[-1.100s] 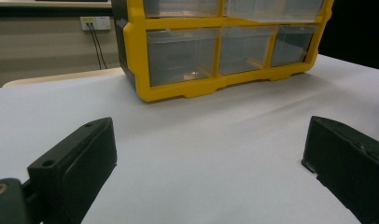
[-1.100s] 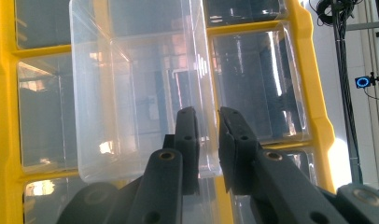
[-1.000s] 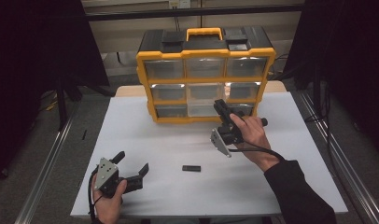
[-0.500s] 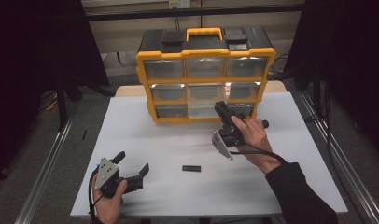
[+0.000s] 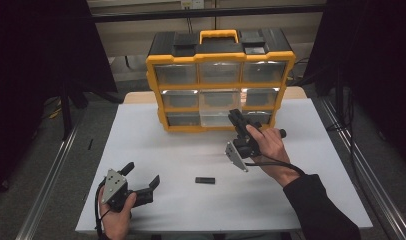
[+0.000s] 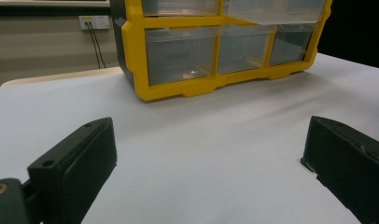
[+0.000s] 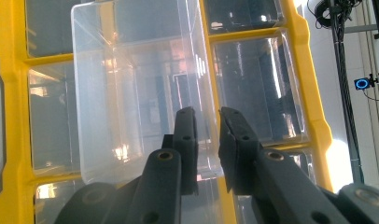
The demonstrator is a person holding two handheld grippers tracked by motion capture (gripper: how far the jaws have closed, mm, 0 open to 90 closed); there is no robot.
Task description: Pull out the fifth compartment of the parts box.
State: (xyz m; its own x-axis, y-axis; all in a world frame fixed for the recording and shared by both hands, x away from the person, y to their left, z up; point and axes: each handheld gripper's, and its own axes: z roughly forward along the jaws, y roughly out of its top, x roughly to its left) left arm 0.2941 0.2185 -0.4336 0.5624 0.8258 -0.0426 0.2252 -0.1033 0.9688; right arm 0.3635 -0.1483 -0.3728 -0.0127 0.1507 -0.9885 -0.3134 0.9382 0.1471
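At the frame's centre, the right claw (image 5: 234, 118) pinches the wall of a clear drawer (image 5: 219, 106) pulled partway out of the yellow organizer (image 5: 220, 59). At lower left, the left claw (image 5: 141, 176) rests spread on the white desk (image 5: 311, 165).

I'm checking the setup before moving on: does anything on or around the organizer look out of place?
One thing: the clear middle drawer of the yellow organizer sticks out of its slot, while the drawers around it sit flush. The right gripper is closed on its wall. A small black piece lies loose on the white table.
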